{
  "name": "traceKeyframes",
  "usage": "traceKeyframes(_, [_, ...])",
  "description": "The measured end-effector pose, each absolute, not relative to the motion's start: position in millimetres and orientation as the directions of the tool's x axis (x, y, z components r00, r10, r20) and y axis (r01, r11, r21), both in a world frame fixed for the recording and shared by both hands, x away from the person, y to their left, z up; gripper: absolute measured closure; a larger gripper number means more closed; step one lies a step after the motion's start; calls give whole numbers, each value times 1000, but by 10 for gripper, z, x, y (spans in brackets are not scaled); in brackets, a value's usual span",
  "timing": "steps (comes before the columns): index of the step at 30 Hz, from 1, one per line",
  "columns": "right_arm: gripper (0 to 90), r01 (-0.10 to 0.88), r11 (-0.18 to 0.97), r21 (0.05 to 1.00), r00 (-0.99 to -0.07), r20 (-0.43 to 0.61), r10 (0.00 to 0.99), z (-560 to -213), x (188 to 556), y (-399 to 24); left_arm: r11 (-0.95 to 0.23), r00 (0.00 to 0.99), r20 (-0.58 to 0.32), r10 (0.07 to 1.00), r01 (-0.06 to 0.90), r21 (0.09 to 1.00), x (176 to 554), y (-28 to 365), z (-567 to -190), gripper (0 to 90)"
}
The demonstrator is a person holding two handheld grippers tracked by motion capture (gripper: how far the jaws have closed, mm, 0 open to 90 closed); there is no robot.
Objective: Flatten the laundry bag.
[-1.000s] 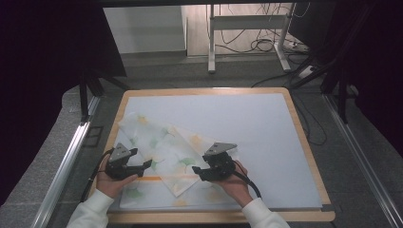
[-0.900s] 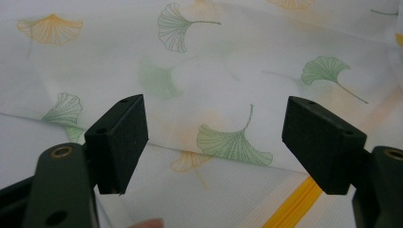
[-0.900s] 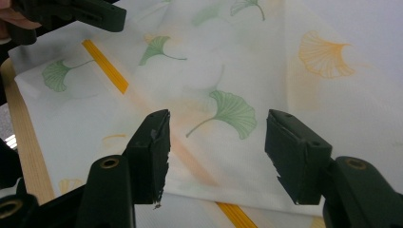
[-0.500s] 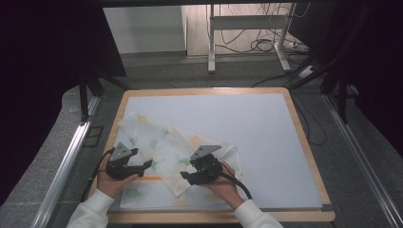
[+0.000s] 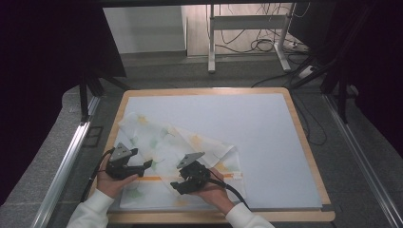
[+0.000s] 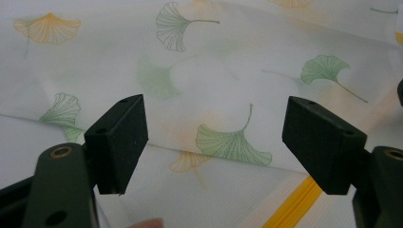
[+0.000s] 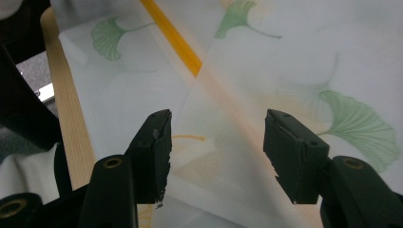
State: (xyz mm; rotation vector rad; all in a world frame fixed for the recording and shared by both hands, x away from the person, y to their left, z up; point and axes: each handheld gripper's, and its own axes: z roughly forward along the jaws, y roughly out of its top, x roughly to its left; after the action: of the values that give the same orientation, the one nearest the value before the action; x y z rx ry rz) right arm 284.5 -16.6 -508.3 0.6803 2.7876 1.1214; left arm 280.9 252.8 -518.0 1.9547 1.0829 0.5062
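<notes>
A white cloth (image 5: pixel 176 147) printed with green and orange ginkgo leaves lies partly folded on the front left of the table. A yellow stripe (image 5: pixel 152 178) runs along its near part. My left gripper (image 5: pixel 142 170) rests at the cloth's left front. In the left gripper view its jaws (image 6: pixel 214 123) stand open just over the cloth (image 6: pixel 214 61), gripping nothing. My right gripper (image 5: pixel 177 178) points left over the cloth's middle front. It is open (image 7: pixel 216 137), with a folded edge of the cloth (image 7: pixel 285 61) lying below the gap, and the pads do not press on it.
A white mat (image 5: pixel 266 133) covers the table inside a wooden rim (image 5: pixel 199 90), and the wooden edge (image 7: pixel 66 109) lies close to the left of my right gripper. Aluminium rails (image 5: pixel 66 161) flank the table. A desk frame and cables (image 5: pixel 256 45) stand on the floor behind.
My right gripper has moved left and slightly nearer the front edge, across the cloth toward the left gripper. The left gripper has stayed in place. The cloth lies as before.
</notes>
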Motion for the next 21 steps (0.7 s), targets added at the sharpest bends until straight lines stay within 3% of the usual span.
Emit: traceKeyframes(21, [368,324,738,593,-926,39,375,-5262,2722,-30,-310,551,-25,834,506,805,2814,2520,-5193,227])
